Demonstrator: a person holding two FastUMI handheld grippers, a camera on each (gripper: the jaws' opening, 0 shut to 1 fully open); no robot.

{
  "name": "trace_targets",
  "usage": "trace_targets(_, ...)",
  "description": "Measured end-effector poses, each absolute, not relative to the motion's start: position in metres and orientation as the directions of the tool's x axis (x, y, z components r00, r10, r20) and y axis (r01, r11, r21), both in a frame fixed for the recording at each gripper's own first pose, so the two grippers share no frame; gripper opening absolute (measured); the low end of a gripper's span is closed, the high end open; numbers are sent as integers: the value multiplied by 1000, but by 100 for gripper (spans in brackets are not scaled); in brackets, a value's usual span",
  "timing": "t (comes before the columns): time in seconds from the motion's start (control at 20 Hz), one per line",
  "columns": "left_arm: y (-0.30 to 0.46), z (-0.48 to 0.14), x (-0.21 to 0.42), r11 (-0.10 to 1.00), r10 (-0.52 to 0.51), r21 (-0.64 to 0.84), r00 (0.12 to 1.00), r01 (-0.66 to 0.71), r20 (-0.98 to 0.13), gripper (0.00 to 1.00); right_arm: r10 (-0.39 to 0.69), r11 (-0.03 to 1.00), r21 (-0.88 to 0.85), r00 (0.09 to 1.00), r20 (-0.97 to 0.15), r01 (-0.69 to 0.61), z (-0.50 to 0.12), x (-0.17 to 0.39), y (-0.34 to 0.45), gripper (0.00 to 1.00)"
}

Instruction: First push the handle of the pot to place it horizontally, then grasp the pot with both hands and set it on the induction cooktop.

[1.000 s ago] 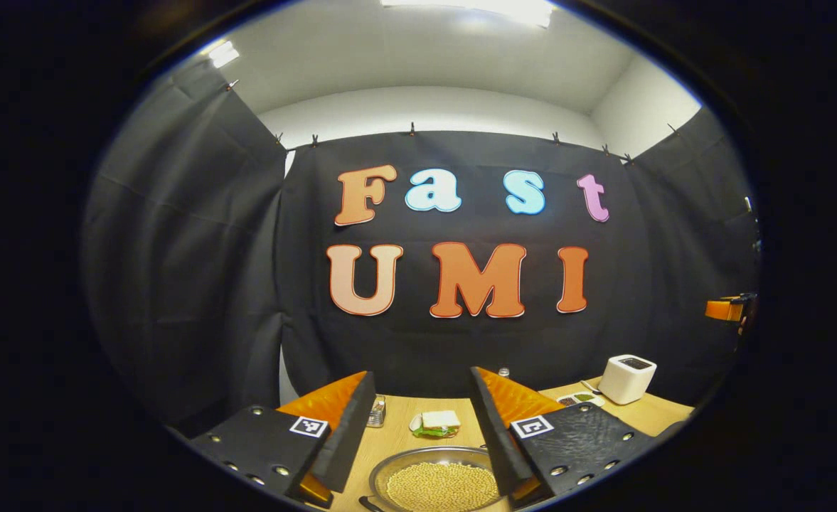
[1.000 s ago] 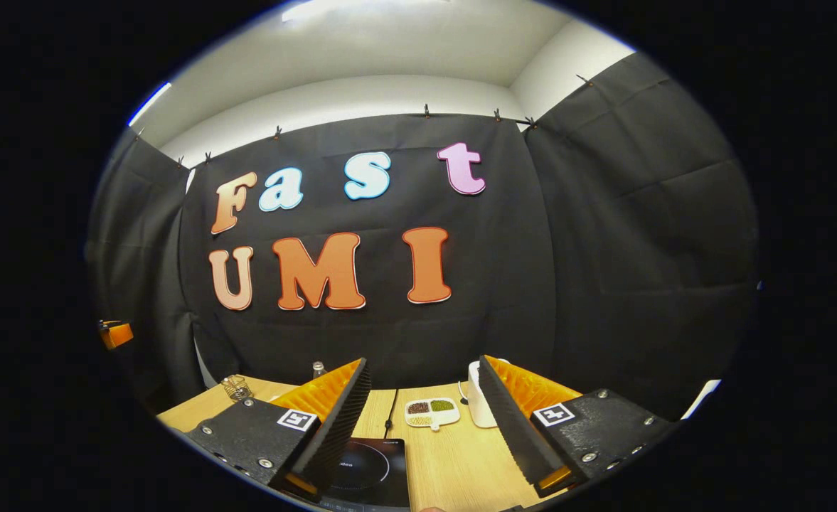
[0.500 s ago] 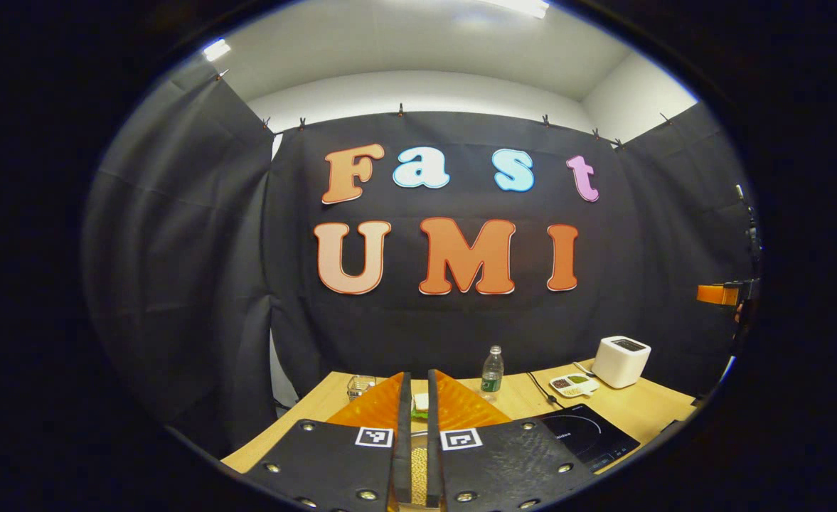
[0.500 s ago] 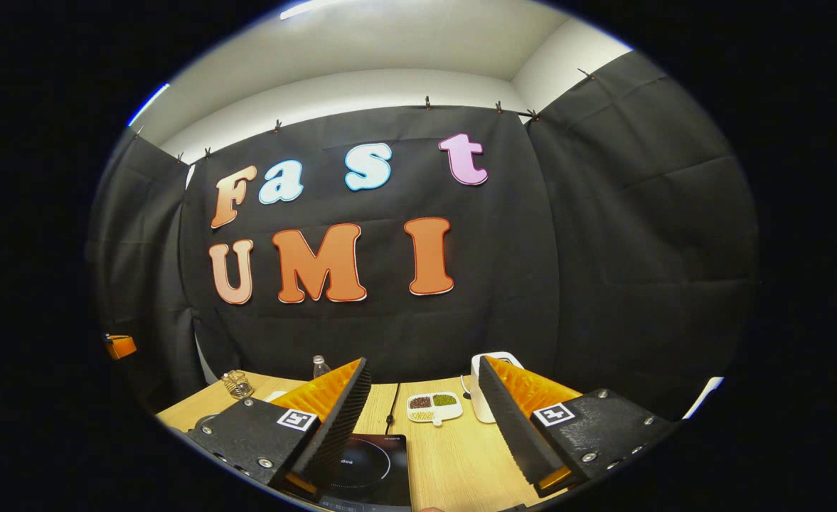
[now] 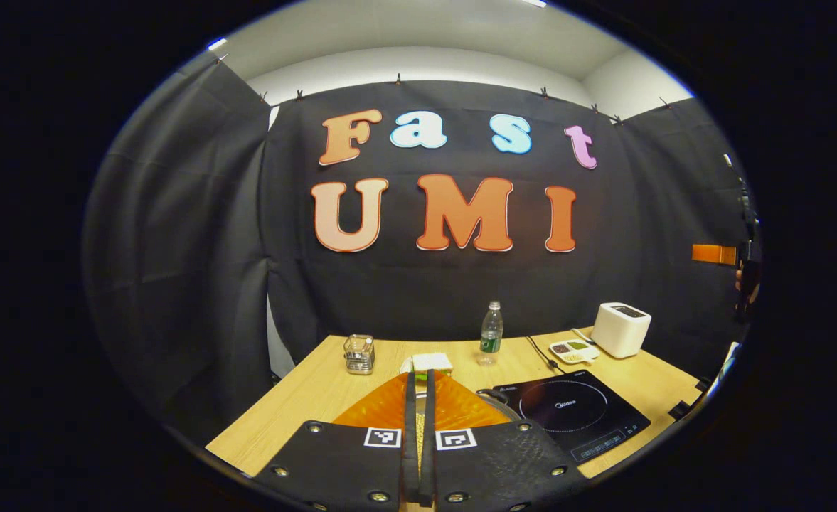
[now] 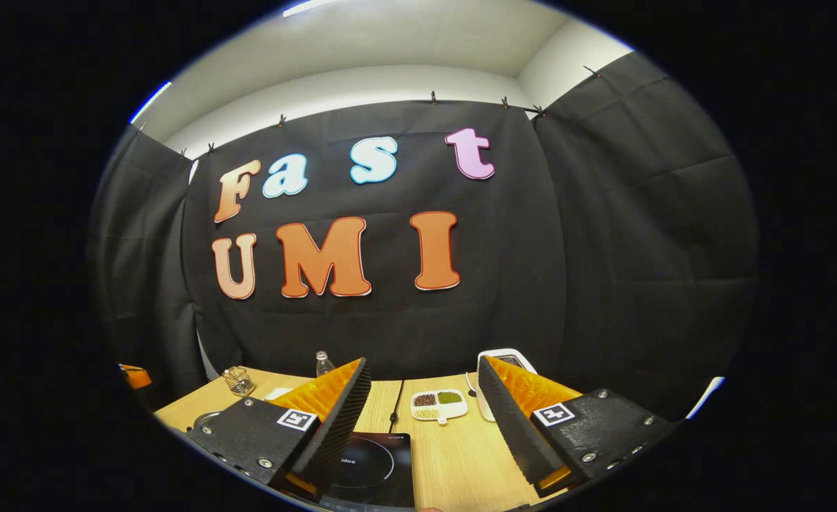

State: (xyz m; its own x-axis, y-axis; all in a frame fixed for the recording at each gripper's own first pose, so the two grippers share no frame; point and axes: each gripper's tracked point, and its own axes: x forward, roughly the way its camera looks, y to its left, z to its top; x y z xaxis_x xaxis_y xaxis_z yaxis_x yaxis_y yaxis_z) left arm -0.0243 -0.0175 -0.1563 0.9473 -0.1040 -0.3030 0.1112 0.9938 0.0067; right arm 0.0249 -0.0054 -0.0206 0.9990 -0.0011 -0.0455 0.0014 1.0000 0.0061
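Left gripper (image 5: 419, 427): jaws nearly closed, a thin slit between the two fingers, nothing visibly pinched. Through the slit, a sliver of pale yellow grain, too narrow to make out. Just right of the fingers a curved metal rim of the pot (image 5: 498, 402) pokes out, close against the near left corner of the cooktop (image 5: 567, 419); whether it touches cannot be told. Pot handle hidden behind the fingers.

Beyond the fingers, a wooden table (image 5: 304, 405). On it: a small glass jar (image 5: 359, 353) at left rear, a white-and-green block (image 5: 429, 361) just past the fingertips, a clear bottle (image 5: 491, 334) upright at centre rear, a divided dish (image 5: 573, 350) and a white box appliance (image 5: 620, 329) at right rear. A dark cable (image 5: 540, 354) runs from the cooktop toward the back.

Right gripper (image 6: 418, 416): jaws wide apart, empty. Between them sits the cooktop (image 6: 372, 466), black with a round ring mark, bare on top. Farther back, the divided dish (image 6: 438, 404) holds brown, green and pale grains; the white appliance (image 6: 503, 359) stands partly behind the right finger. At left rear, the jar (image 6: 237, 380) and bottle (image 6: 324, 363).
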Motion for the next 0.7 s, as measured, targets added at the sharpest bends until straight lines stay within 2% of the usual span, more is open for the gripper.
trace_targets(0.35, -1, -242, -58, 996, -84, -57, 881, 65, -466, 2, -4, 1000, -12, 999, -38, 3, -22, 29, -1, 100)
trace_targets(0.4, 1, -253, -63, 996, -83, -69, 870, 57, -485, 2, -3, 1000, -18, 999, -35, 3, -22, 29, 0, 95)
trace_targets(0.55, 12, -277, -78, 995, -65, -97, 848, 16, -526, 3, 20, 1000, -16, 999, -44, -20, -25, 30, 10, 95)
trace_targets(0.65, 21, -295, -87, 996, -39, -91, 829, -14, -558, 3, 27, 999, -20, 998, -49, -28, -29, 31, 13, 95)
trace_targets(0.7, 23, -302, -91, 995, -36, -95, 820, -22, -571, 3, 31, 999, -20, 998, -52, -32, -30, 32, 16, 100)
